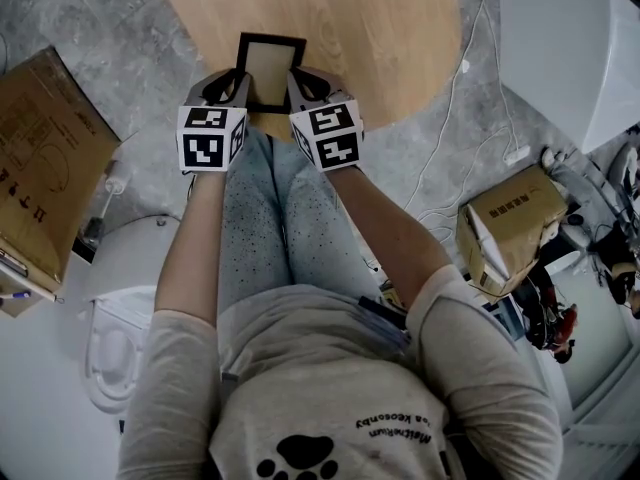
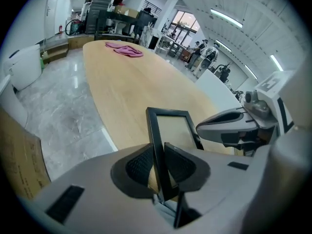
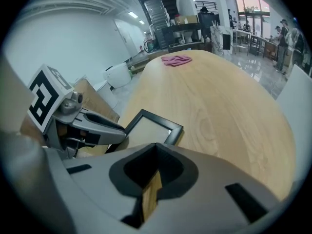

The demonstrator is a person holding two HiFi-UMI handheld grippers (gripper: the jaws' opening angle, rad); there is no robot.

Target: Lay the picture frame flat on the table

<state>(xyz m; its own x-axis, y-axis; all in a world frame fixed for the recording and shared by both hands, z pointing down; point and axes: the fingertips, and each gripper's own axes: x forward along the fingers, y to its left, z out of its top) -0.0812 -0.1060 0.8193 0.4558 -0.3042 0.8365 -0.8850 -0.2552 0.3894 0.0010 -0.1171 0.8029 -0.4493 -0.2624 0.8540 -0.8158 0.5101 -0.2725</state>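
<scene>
1. Table (image 1: 380, 28): an oval top with a light wood finish. All positions below are given relative to it.

2. Picture frame (image 1: 270, 68): a black frame with a pale panel. It sits on the table at the edge nearest me, with its long sides running away from that edge. It appears to lean back. No view shows me whether its back rests on the table surface.

3. Left gripper (image 1: 235, 90): I hold it over the table's near edge, pointing steeply down. Its jaws are narrow and clamped on the picture frame. The frame's left side bar stands between the two ribbed pads (image 2: 139, 162), and both pads press against it.

4. Right gripper (image 1: 303, 88): I hold it over the same near edge, just beside the frame's right side bar. Its jaws are fully together and grip nothing. Only a strip of the table's wood shows through the slit below them. In the right gripper view, the frame lies ahead and to the left of the closed jaws.

5. Other items: a pink cloth (image 3: 176, 60) lies on the far end of the table. A cardboard box (image 1: 45, 158) stands on the floor off the table's left side.
</scene>
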